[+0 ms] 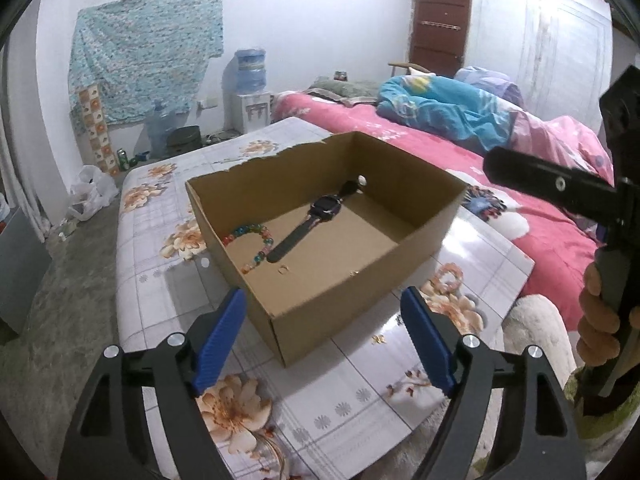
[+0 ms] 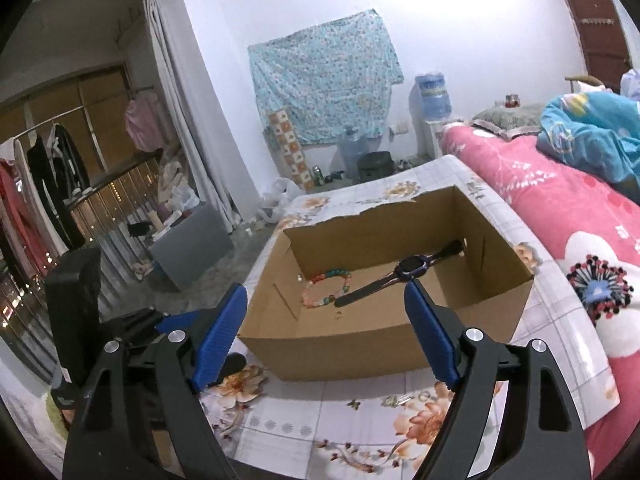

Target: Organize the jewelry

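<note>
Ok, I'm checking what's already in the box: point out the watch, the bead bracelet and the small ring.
smartwatch (image 1: 325, 208): left wrist view, on its dark face.
beaded bracelet (image 1: 267, 239): left wrist view, on the beads beside the strap.
small ring (image 1: 283, 268): left wrist view, on the ring's band.

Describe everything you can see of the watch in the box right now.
The watch lies flat on the floor of the open cardboard box, strap stretched out straight and running diagonally. Its squarish dark face has a purplish case; the strap looks like dark rubber. The far strap end reaches the box's back corner, and the near end lies right beside the bead bracelet, perhaps touching it. Nothing grips it.
</note>
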A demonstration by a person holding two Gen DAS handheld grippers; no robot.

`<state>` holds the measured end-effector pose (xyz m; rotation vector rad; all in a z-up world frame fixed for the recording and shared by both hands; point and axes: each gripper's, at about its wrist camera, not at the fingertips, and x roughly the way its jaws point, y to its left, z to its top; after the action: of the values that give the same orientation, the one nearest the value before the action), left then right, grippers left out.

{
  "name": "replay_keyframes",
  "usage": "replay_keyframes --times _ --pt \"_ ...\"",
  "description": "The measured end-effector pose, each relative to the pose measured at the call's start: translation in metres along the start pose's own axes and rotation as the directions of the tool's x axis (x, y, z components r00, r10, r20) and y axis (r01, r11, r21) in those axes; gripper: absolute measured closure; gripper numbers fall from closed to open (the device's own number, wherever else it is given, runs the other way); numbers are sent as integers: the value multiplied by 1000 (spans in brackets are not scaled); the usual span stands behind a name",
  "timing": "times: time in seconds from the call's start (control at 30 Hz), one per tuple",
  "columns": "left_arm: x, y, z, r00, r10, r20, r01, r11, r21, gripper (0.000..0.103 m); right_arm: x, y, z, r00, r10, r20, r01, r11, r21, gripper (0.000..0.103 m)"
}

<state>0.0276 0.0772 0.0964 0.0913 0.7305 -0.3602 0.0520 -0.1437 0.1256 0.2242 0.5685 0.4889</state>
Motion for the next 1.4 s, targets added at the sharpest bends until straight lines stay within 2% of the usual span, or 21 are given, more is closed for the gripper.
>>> replay_keyframes --times 0.37,0.83,1.1,1.2,1.4 --pt "-8 -5 -13 999 -40 9 40 999 -9 23 -12 14 -7 1000 -10 13 10 1000 -11 19" --pt "-7 -4 -24 999 -42 -10 42 999 -8 23 -16 16 -9 1000 -8 10 8 1000 -11 18" --pt "13 -12 -46 997 -25 -76 27 999 31 23 -15 1 -28 999 17 -43 -16 1000 9 18" --pt "22 -17 -55 995 -18 -98 24 998 51 23 -15 -6 -42 998 -3 -63 2 1000 -10 18" --pt "35 -31 -67 997 25 -78 -14 990 139 23 -6 -33 -76 987 -51 -149 53 999 9 18"
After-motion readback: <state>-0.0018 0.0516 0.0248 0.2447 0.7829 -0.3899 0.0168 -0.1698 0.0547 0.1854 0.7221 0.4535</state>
